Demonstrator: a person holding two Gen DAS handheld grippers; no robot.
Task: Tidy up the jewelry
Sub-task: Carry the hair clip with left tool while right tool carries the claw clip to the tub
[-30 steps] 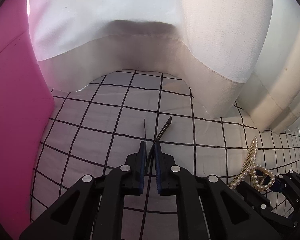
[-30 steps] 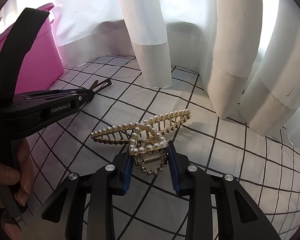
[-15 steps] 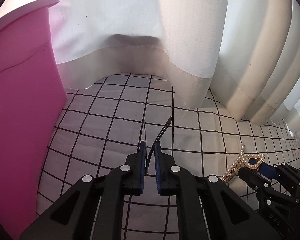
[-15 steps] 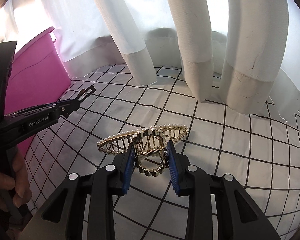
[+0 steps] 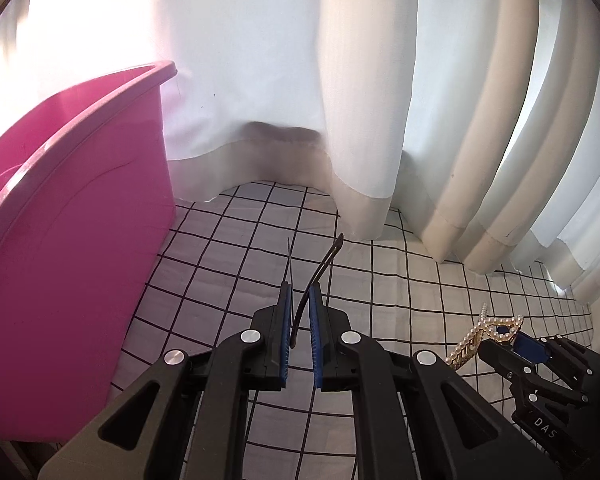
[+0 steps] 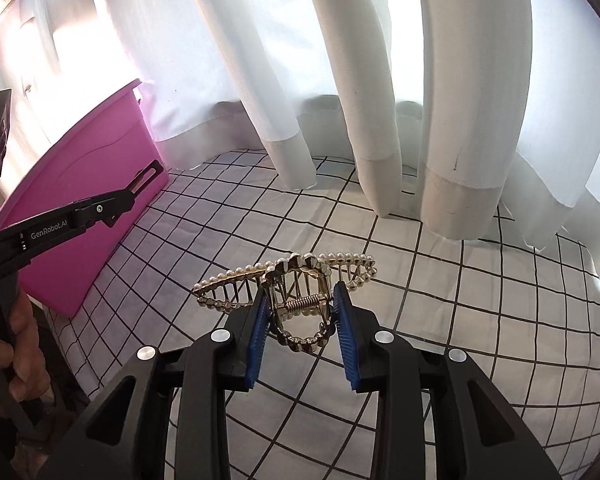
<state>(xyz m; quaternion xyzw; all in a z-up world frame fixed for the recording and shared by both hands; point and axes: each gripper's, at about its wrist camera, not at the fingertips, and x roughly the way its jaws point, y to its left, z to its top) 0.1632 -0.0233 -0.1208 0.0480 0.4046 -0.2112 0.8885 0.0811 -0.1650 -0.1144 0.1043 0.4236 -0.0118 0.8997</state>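
- Above the checked cloth (image 6: 480, 320) on the worktop, beside the pink bin (image 5: 72, 240) and in front of white curtains (image 5: 340, 80): both grippers carry a hair piece clear of the cloth
- Right gripper (image 6: 300, 312) is narrowed around the pearl claw clip (image 6: 296, 280), blue pads (image 6: 346, 336) bearing on the rear handle loops, either side of the coil spring
- Claw clip, judged: light, rigid gold metal, spring-loaded; glued pearls look fragile and the rounded beads slippery. The handle end is the sensible hold, but a hard squeeze would open the teeth
- Its toothed half points away from the camera, level, touching nothing
- Left gripper (image 5: 299, 312) is nearly closed on a thin black hair clip (image 5: 320, 272); the clip's rear end sits between the pads, its two prongs fanning out forward
- Black clip, judged: very light, springy thin metal, smooth; it could pivot or slide in the pads, so the grip wants to stay near the bend
- Likely destination is the pink bin, just left of the left gripper; its inside is not visible
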